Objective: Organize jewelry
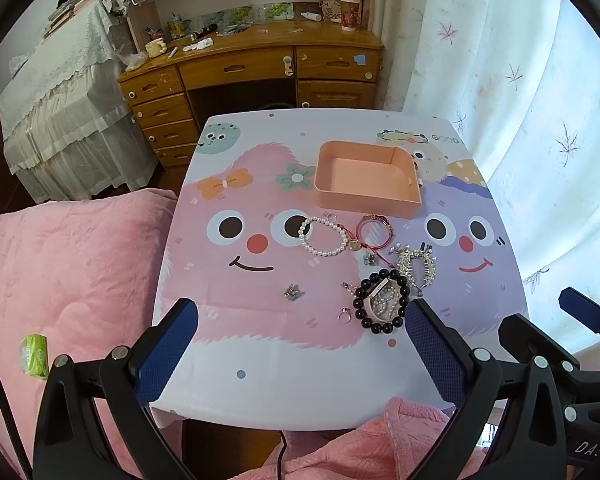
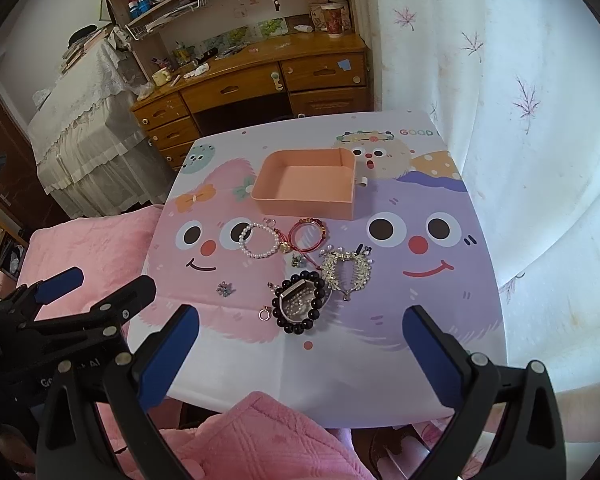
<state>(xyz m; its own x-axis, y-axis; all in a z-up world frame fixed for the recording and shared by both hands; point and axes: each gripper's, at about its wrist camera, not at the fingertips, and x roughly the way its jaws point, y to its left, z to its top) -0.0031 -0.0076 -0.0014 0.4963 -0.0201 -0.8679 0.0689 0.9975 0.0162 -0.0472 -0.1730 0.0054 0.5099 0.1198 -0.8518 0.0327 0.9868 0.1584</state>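
Left gripper (image 1: 302,344) and right gripper (image 2: 300,350), each with its two blue-padded fingers spread wide and holding nothing, hover over the near edge of the worktop (image 1: 268,396); the base of each gripper is cut off by the lower frame edge.

One pink tray (image 1: 332,196), open and bare inside, stands toward the far side of the worktop, its long axis running left to right; a small white tab at its right corner is too small to identify.

The jewelry lies in a loose cluster between tray and grippers: one white pearl bracelet (image 1: 323,236); one red cord bracelet (image 1: 374,231) just right of it, with a gold disc between them; one black bead bracelet (image 1: 381,300) nearest the grippers, ringing a pale tangle of small pearls whose form is unclear; one silver comb-like ornament (image 1: 416,268), its shape hard to resolve; one small ring (image 1: 345,313) just left of the black beads; one tiny blue charm (image 1: 291,291) lying apart to the left; a further small piece (image 1: 370,258) mid-cluster cannot be made out.
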